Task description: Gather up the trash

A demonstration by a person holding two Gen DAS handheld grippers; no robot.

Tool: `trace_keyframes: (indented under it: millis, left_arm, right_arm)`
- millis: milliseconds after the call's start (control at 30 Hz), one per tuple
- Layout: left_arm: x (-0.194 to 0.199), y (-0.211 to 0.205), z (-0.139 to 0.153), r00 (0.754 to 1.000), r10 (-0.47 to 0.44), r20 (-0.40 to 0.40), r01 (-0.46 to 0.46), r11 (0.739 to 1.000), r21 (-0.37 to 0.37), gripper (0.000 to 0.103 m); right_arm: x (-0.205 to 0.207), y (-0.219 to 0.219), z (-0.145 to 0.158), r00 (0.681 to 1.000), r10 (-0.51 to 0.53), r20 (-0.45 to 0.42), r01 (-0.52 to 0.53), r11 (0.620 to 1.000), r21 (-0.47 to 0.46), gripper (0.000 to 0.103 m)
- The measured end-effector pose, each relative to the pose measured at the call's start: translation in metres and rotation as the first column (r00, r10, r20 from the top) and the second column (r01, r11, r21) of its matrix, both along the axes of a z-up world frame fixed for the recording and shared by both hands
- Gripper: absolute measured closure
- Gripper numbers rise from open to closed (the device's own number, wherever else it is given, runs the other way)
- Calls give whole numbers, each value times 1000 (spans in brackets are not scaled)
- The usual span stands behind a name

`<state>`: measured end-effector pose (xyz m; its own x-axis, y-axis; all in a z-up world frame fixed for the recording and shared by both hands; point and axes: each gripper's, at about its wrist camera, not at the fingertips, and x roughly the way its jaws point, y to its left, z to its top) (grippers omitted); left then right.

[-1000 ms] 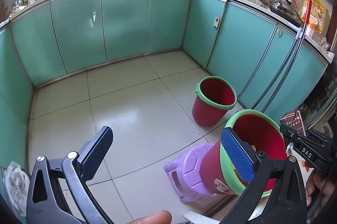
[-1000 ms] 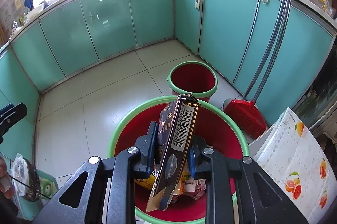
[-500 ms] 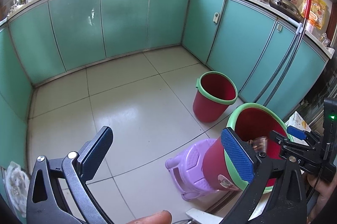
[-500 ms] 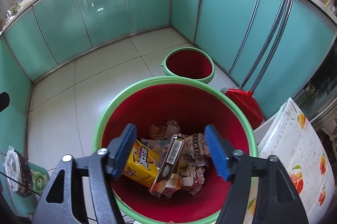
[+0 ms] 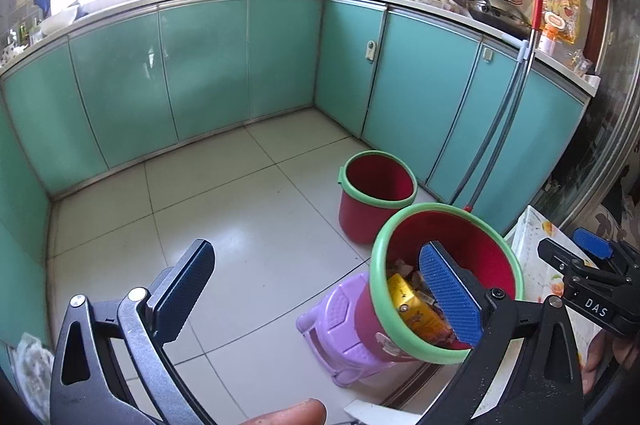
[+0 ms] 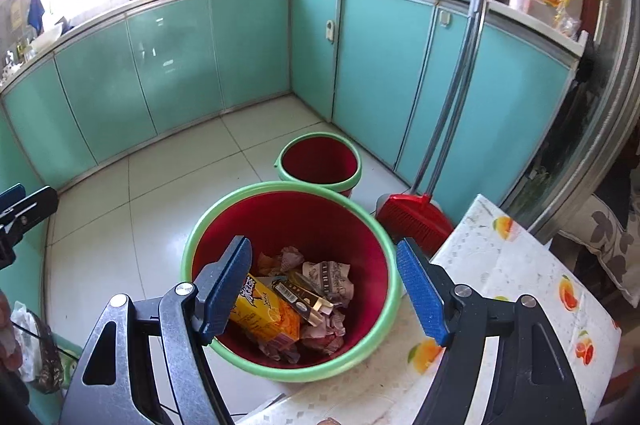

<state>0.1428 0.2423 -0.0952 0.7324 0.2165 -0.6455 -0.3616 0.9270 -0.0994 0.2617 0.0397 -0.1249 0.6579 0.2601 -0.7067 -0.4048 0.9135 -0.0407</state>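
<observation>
Turquoise kitchen cabinets (image 6: 168, 65) are running around the tiled floor (image 5: 240, 225), and a broom (image 6: 416, 221) is leaning against them near a smaller empty bucket (image 6: 320, 161). Over the red bucket (image 6: 384, 245) the right gripper (image 6: 324, 293) is standing wide open after just opening, holding nothing, while the dark carton (image 6: 302, 297) is lying inside beside a yellow juice box (image 6: 264, 309) and crumpled paper (image 6: 328, 277). Above the floor the left gripper (image 5: 316, 285) is also gaping wide and empty.

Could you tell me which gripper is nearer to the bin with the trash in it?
Right. The right gripper hangs open just above the trash bin, beside the table; the left gripper sits farther back over the floor.
</observation>
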Motion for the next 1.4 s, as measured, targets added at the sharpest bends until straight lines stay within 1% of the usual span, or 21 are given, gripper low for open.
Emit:
trace_keyframes:
  millis: [133,267,367,533,767,933,1167,1400]
  left_arm:
    - [-9,-32,22,997,-66,49,64,997,30,0]
    - [-17,-66,43,988,-129,89,124,991,57,0]
    - [-24,-88,54,978,-171,116,162,983,83,0]
    - [-38,-114,71,960,-233,156,216,969,118,0]
    - [-53,-143,83,942,-287,173,262,953,154,0]
    - [-58,-155,87,935,-306,180,280,947,160,0]
    - [-67,-166,93,925,-331,186,300,937,177,0]
    - [-72,-172,92,924,-333,187,301,937,179,0]
  right_arm:
    - [-35,-39,40,994,-66,89,63,998,31,28]
    - [-68,-78,73,979,-136,153,129,990,57,26]
    - [-89,-104,93,966,-185,179,173,982,79,26]
    - [-123,-143,115,949,-245,199,223,967,123,26]
    - [-168,-176,135,924,-297,239,266,951,157,25]
    - [-192,-181,146,916,-302,265,268,950,159,25]
    - [-208,-181,153,907,-316,278,280,946,164,25]
    - [-214,-179,156,903,-323,285,283,944,172,23]
